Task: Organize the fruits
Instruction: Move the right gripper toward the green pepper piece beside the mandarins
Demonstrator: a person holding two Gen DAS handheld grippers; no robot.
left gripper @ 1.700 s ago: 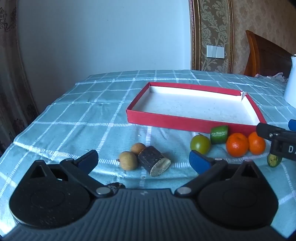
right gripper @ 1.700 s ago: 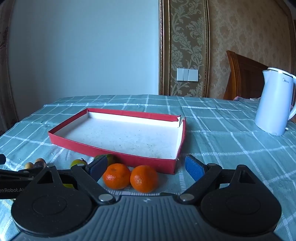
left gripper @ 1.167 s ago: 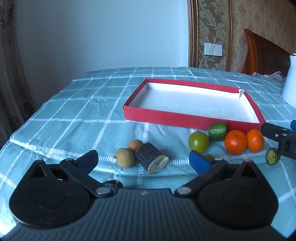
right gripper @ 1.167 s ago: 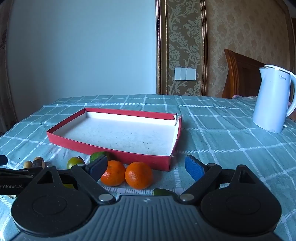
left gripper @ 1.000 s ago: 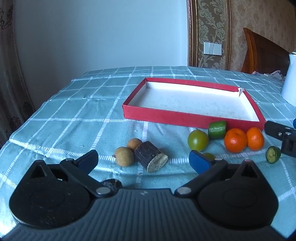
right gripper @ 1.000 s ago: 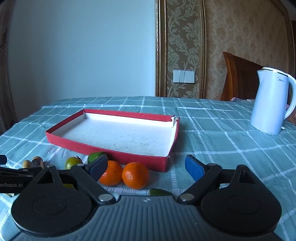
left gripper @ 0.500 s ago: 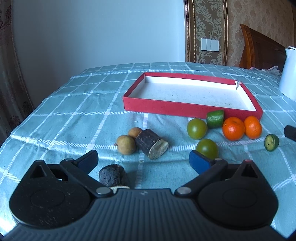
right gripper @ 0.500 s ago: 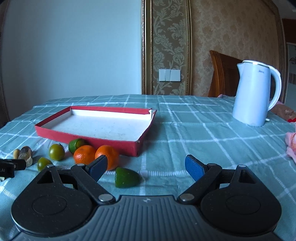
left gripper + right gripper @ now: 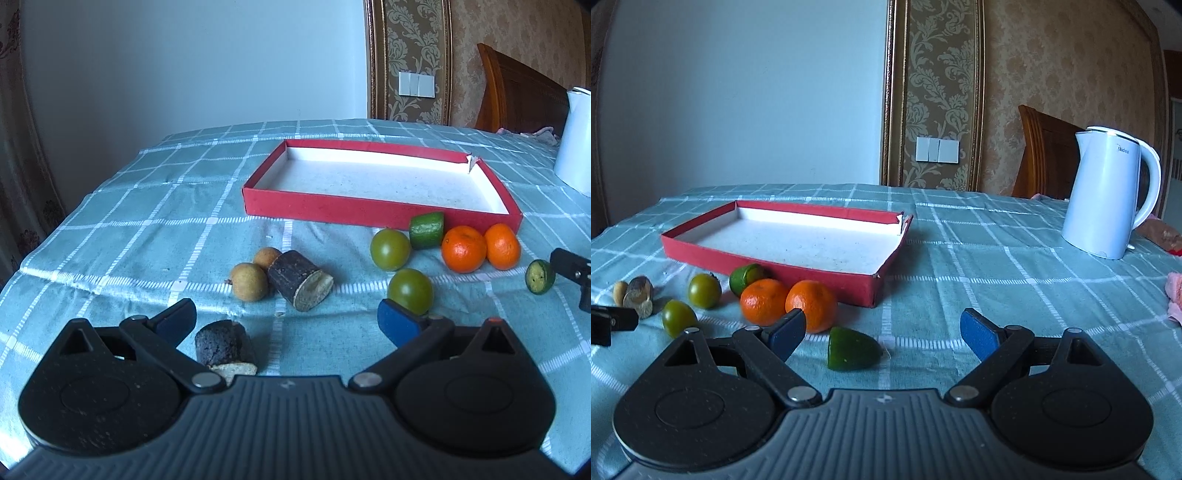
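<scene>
**A:** Where's the fruit from where you sit?

**B:** All of it is on the cloth, none in the red tray (image 9: 768, 260), which lies ahead of both my grippers. In the right wrist view the green wedge (image 9: 851, 350) is just in front of my right gripper (image 9: 882, 331), between its pads but nearer the left one. The two oranges (image 9: 790, 301) sit just past that left pad, touching each other, close to the tray wall. My left gripper (image 9: 288, 320) has a dark cut stub (image 9: 223, 345) right at its left pad, and a green tomato (image 9: 410, 290) just beyond its right pad.

**A:** Holding anything?

**B:** No. Both pairs of jaws are spread wide and empty.

**A:** What worries you?

**B:** The wedge is tapered; I judge it could squirt out if I close on the slope. The round fruit could roll if a pad nudges it.

**A:** Do the views differ?

**B:** The left shows the stub and two brown longans (image 9: 249, 280) clearly; the right alone shows the whole white kettle (image 9: 1106, 192), well off to the right.
</scene>
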